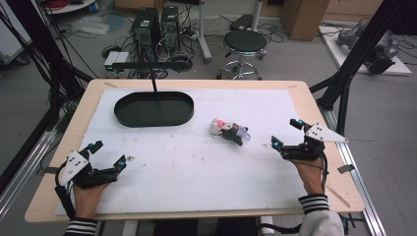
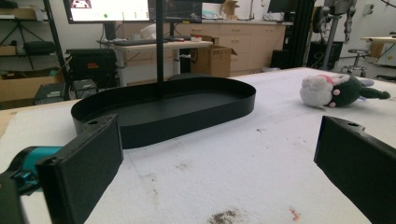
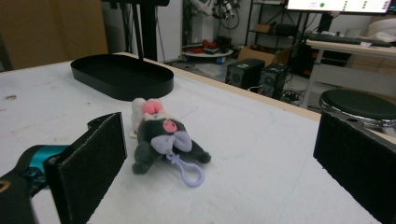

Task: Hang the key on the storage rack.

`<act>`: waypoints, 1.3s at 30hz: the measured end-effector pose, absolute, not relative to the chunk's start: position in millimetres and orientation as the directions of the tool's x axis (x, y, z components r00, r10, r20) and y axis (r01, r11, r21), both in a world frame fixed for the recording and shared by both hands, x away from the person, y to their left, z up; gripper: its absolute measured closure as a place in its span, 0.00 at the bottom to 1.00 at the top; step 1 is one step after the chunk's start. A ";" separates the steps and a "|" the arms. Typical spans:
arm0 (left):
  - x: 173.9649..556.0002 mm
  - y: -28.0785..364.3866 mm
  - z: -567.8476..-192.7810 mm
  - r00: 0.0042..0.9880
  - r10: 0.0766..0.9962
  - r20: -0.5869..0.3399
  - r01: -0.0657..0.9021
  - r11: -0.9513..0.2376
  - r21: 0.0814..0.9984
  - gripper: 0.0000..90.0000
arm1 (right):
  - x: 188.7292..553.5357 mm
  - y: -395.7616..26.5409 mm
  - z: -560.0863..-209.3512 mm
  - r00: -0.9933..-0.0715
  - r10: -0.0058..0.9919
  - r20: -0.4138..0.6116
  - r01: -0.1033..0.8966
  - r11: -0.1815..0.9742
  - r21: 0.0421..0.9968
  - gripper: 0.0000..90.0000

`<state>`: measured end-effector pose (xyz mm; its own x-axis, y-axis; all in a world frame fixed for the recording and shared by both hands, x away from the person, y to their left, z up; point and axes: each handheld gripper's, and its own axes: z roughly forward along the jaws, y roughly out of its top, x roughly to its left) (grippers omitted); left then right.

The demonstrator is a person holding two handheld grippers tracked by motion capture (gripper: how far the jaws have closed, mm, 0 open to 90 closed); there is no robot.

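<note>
Black plush toy [image 1: 229, 131] bears no legible label; both claws [image 1: 108, 154] [image 1: 286, 132] released.

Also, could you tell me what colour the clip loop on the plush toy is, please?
The loop on the plush toy is pale lilac, clearest in the right gripper view.

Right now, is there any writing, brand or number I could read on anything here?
None can be read.
Monitor behind the table: screen content too blurred.
Second monitor: coloured dots, no legible words.
Plush toy, black tray: no visible markings.
</note>
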<state>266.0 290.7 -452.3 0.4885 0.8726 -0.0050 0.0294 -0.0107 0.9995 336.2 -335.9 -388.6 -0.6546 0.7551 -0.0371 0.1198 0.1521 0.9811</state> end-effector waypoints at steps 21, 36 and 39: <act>266.8 289.6 -452.0 0.489 0.872 -0.002 0.039 -0.020 0.999 0.02 | 420.0 -287.5 -331.5 -0.814 0.576 -0.075 0.244 0.456 0.856 0.02; 267.5 289.8 -451.8 0.491 0.871 -0.002 0.043 -0.022 0.999 0.02 | 449.7 -247.2 -342.5 -0.869 0.493 -0.045 0.298 0.593 0.748 0.02; 267.6 289.7 -451.8 0.491 0.871 -0.005 0.045 -0.020 0.999 0.02 | 452.6 -240.1 -346.3 -0.875 0.482 -0.045 0.299 0.611 0.733 0.02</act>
<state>267.6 289.7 -451.8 0.4908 0.8712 -0.0048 0.0447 -0.0197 0.9988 452.6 -240.1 -346.3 -0.8749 0.4822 -0.0453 0.2988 0.6110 0.7331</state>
